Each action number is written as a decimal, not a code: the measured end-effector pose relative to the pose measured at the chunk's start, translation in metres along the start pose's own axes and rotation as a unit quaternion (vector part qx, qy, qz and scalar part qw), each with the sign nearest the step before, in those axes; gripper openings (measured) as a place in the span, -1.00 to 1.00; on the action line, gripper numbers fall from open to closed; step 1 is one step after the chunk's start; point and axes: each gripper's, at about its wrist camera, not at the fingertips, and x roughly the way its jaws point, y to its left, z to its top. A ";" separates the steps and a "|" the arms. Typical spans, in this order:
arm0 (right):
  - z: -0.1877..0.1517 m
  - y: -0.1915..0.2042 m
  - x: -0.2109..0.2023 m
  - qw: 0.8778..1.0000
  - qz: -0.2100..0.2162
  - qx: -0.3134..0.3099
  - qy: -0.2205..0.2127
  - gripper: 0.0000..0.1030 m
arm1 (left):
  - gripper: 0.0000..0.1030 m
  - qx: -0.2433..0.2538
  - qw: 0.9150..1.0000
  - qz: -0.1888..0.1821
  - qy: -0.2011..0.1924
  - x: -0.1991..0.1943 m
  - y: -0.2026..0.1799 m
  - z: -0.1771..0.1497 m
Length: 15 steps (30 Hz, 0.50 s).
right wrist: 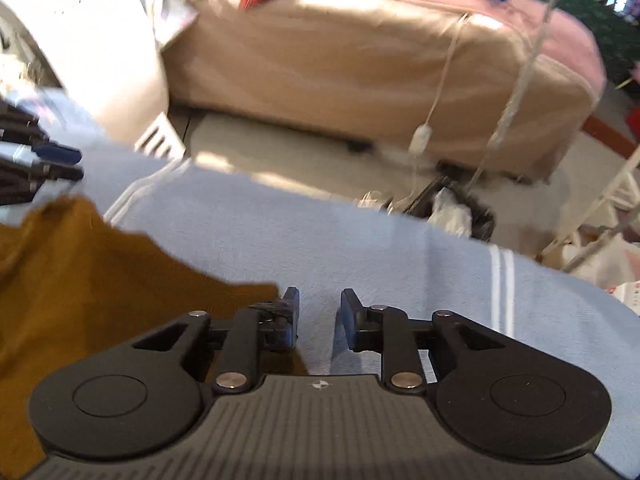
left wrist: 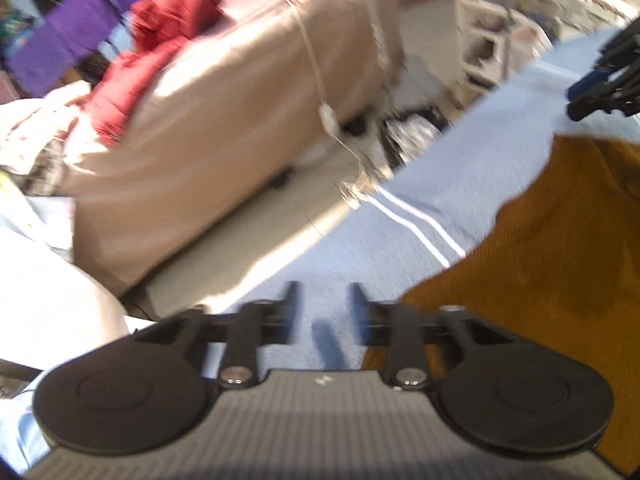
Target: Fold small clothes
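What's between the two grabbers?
The brown cloth lies between the left gripper and the right gripper, on the blue towel; the right wrist view shows it.

Ahead of the tongs, sunlight falls across a tan-covered bed (right wrist: 360, 60), pale floor (right wrist: 304, 172) below it, white shelves (left wrist: 500, 20) far right.

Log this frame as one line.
left hand-held gripper: open, empty | right hand-held gripper: open, empty | mustard garment: on blue towel | fold: not yet visible

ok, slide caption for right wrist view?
Open right gripper over blue towel, mustard garment alongside.
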 end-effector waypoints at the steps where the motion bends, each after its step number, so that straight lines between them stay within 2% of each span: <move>1: -0.002 -0.004 -0.015 1.000 -0.001 0.011 -0.022 -0.11 | 0.33 -0.013 1.000 -0.002 -0.013 -0.012 0.001 -0.003; 2: -0.005 -0.006 -0.028 0.999 -0.003 0.020 -0.037 0.15 | 0.46 -0.024 0.999 -0.012 -0.026 -0.027 0.001 -0.008; 3: -0.010 -0.010 -0.045 0.998 -0.003 0.031 -0.047 0.39 | 0.49 -0.029 0.999 -0.025 -0.033 -0.039 -0.003 -0.013; 4: -0.018 -0.014 -0.060 0.998 0.001 0.042 -0.056 0.45 | 0.54 -0.030 0.998 -0.035 -0.036 -0.054 -0.006 -0.019; 6: -0.041 -0.019 -0.092 0.996 0.012 0.061 -0.068 0.61 | 0.77 -0.036 0.997 -0.054 -0.035 -0.076 -0.022 -0.033; 8: -0.071 -0.024 -0.120 0.994 0.007 0.089 -0.060 0.61 | 0.89 -0.041 0.995 -0.083 -0.033 -0.103 -0.040 -0.053; 10: -0.107 -0.027 -0.148 0.993 -0.002 0.108 -0.053 0.61 | 0.91 -0.048 0.993 -0.105 -0.022 -0.127 -0.068 -0.074; 13: -0.160 -0.020 -0.178 0.992 -0.042 0.116 -0.032 0.61 | 0.95 -0.060 0.989 -0.133 -0.004 -0.148 -0.114 -0.098; 15: -0.194 -0.012 -0.191 0.991 -0.072 0.111 -0.008 0.59 | 0.97 -0.069 0.989 -0.133 0.017 -0.155 -0.149 -0.110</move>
